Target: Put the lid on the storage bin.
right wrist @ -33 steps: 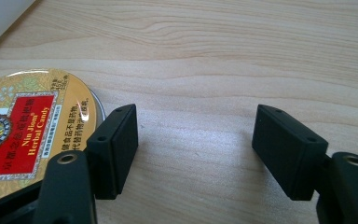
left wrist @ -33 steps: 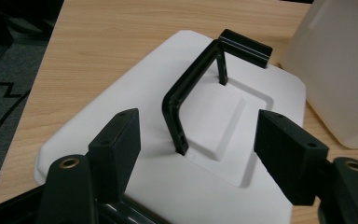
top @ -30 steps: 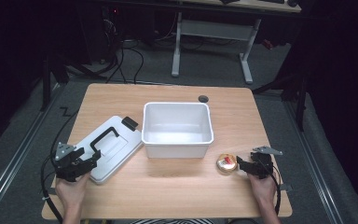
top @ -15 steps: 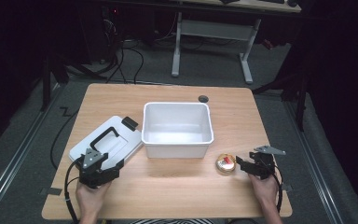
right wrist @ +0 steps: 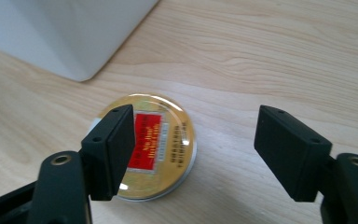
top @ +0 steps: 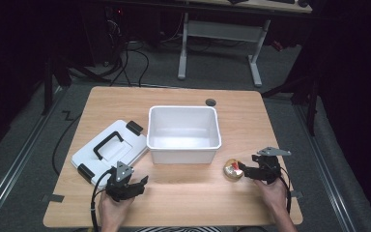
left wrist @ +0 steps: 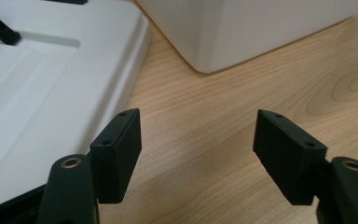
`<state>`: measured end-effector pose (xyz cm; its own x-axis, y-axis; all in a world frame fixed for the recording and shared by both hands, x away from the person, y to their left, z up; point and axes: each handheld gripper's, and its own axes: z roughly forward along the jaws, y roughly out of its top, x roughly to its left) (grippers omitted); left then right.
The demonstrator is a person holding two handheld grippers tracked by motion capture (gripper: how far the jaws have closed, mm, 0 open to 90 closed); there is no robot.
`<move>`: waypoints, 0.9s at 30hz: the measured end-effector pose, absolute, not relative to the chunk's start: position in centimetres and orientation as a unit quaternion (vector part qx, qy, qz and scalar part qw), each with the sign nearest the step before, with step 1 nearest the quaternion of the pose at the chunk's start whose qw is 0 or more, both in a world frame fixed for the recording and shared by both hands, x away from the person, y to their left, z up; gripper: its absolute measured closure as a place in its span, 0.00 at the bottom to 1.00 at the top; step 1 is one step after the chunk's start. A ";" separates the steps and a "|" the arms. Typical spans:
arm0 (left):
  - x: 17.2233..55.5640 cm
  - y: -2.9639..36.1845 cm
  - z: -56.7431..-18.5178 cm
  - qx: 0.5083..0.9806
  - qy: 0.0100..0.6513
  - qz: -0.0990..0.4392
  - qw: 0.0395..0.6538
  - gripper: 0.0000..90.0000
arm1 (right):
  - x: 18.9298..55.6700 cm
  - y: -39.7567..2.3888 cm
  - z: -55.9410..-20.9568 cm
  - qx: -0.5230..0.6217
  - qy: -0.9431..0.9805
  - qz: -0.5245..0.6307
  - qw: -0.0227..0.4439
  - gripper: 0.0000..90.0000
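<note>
While the right gripper [right wrist: 193, 154] is being held with fingers spread, having just been opening, over the gold tin [right wrist: 149, 147] at five o'clock of the white bin [top: 183, 133], and the left gripper [top: 130, 186] is being kept open and empty, a lowered, centred grasp is probably being called for.

Wooden table [top: 183, 198], white bin [top: 183, 128], white lid [top: 107, 151] left, gold tin [top: 232, 170] right

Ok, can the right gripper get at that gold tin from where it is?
Probably yes: the right gripper has open jaws just above the gold tin, with nothing between them and the white bin standing apart.
</note>
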<state>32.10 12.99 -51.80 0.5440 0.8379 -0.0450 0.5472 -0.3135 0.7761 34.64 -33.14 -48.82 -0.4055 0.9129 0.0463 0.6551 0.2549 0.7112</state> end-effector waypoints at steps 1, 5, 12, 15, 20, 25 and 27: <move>32.1 12.9 -52.0 0.788 0.441 0.186 0.388 0.37 | 34.7 -32.9 -48.7 0.504 0.774 0.333 0.189 0.30; 32.4 12.4 -52.6 0.791 0.441 0.186 0.381 0.37 | 34.9 -31.8 -48.3 0.484 0.794 0.322 0.178 0.28; 32.6 11.6 -53.5 0.796 0.443 0.188 0.366 0.37 | 35.6 -30.3 -48.8 0.463 0.822 0.290 0.163 0.24; 32.6 11.6 -53.5 0.796 0.445 0.188 0.365 0.37 | 36.0 -29.8 -49.0 0.461 0.828 0.278 0.155 0.22; 32.7 11.5 -53.5 0.797 0.444 0.192 0.361 0.36 | 36.3 -29.3 -49.3 0.458 0.835 0.262 0.157 0.20; 32.7 11.5 -53.5 0.796 0.446 0.193 0.360 0.35 | 36.7 -29.2 -49.9 0.458 0.841 0.242 0.156 0.18; 32.7 11.5 -53.5 0.796 0.446 0.193 0.360 0.35 | 36.7 -29.1 -49.9 0.458 0.841 0.241 0.155 0.17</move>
<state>32.74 11.55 -53.55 0.5281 0.8491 -0.0142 0.5712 -0.3428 0.7458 36.71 -29.12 -49.91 -0.5318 0.8460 -0.0391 0.6970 0.4635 0.5471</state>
